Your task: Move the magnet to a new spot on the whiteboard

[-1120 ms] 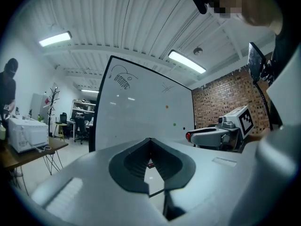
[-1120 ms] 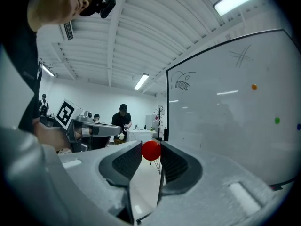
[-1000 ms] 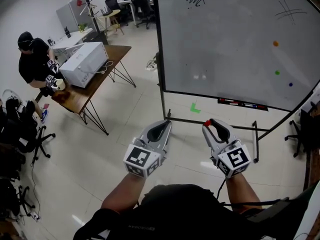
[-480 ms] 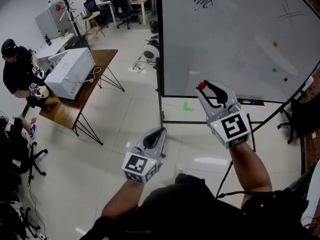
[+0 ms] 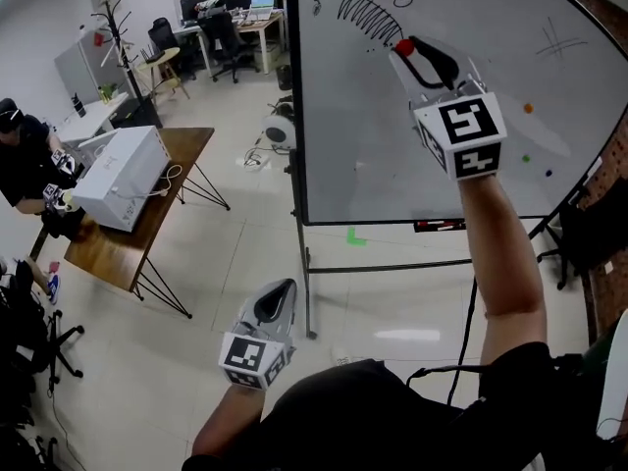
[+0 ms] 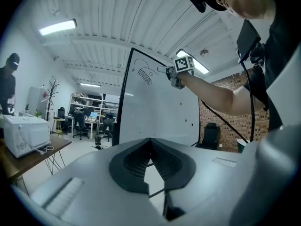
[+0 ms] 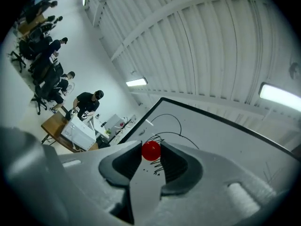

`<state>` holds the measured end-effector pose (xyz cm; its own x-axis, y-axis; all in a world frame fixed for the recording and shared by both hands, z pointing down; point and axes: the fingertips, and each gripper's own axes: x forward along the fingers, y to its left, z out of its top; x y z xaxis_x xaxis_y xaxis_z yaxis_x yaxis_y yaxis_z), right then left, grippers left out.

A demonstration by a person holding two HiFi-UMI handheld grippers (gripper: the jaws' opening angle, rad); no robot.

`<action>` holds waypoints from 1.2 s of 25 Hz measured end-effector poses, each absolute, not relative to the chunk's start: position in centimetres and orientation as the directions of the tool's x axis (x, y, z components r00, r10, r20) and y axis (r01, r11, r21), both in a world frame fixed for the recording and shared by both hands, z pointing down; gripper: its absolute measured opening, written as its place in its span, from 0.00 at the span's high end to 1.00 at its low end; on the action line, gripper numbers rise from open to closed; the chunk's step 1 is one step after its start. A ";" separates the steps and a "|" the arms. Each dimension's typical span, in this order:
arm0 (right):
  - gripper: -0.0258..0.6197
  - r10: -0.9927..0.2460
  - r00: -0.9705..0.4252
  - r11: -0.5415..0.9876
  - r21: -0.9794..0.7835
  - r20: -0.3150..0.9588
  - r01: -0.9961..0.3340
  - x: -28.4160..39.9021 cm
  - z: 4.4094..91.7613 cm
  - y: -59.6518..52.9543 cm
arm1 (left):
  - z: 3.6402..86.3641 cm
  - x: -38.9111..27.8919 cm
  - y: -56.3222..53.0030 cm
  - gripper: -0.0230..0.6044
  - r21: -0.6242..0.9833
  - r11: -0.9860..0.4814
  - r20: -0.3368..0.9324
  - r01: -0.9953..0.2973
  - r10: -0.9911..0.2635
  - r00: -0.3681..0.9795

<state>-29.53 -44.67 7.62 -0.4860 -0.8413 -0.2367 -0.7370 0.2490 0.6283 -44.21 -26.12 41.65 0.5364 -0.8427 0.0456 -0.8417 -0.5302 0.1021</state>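
Overhead, the right gripper (image 5: 410, 49) is up in front of the whiteboard (image 5: 392, 165), with the red magnet (image 5: 403, 47) at its tips, near the scribbled drawing (image 5: 371, 13). The left gripper (image 5: 283, 288) hangs low. In the left gripper view the jaws are pressed together, with nothing between them. In the right gripper view the jaws pinch the magnet.

The right forearm (image 5: 500, 253) stretches up, bare and nearly straight, carrying the grey right gripper with its black-and-white marker cube (image 5: 410, 46) to about 1 o'clock in the head view. Its jaws pinch a small round red magnet (image 7: 151, 150) at their tips. The left forearm (image 5: 221, 415) hangs low at 7 o'clock, and the matching grey left gripper (image 5: 283, 288) points level with its jaws together and nothing between them.
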 end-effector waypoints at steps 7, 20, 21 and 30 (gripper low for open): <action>0.80 -0.897 -0.399 0.160 0.698 -0.193 -0.698 -28.0 3.0 -53.5 | 41.4 -44.0 -29.6 0.94 0.132 -0.513 0.016 -0.848 -0.854 0.519; 0.80 -0.926 -0.320 0.065 0.751 -0.200 -0.657 -26.5 2.5 -57.8 | 41.3 -43.8 -31.8 0.94 0.155 -0.491 0.011 -0.857 -0.867 0.499; 0.79 -0.925 -0.323 0.068 0.746 -0.201 -0.662 -26.5 2.5 -57.8 | 41.6 -43.6 -31.7 0.94 0.155 -0.494 0.011 -0.856 -0.865 0.501; 0.68 -0.904 -0.340 0.049 0.730 -0.258 -0.682 -26.7 2.5 -56.4 | 42.2 -44.2 -30.6 0.94 0.166 -0.472 0.016 -0.866 -0.876 0.481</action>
